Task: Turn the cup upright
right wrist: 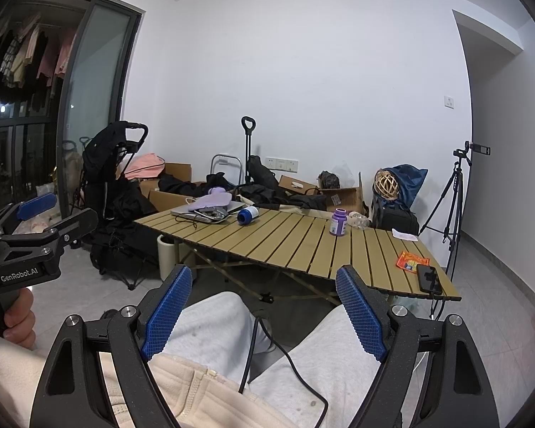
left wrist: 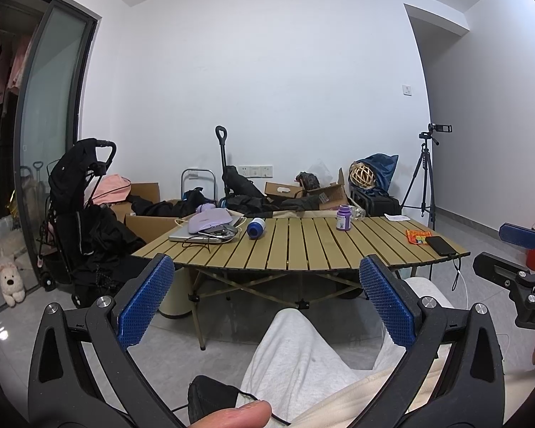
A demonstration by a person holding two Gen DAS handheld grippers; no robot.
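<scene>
A blue and white cup point(left wrist: 256, 227) lies on its side on the slatted wooden table point(left wrist: 303, 249), left of centre, its blue end toward me; it also shows in the right wrist view point(right wrist: 248, 214). My left gripper point(left wrist: 267, 306) is open and empty, held over my lap well short of the table. My right gripper point(right wrist: 264, 310) is open and empty too, also over my lap. Each gripper shows at the edge of the other's view: the right one point(left wrist: 517, 249) and the left one point(right wrist: 53, 214).
On the table stand a purple bottle point(left wrist: 344, 218), a laptop with a lilac pouch and cables point(left wrist: 207, 230), an orange packet point(left wrist: 418, 237), a black phone point(left wrist: 444, 245) and a paper slip. A stroller, boxes, bags and a camera tripod point(left wrist: 424, 178) stand behind.
</scene>
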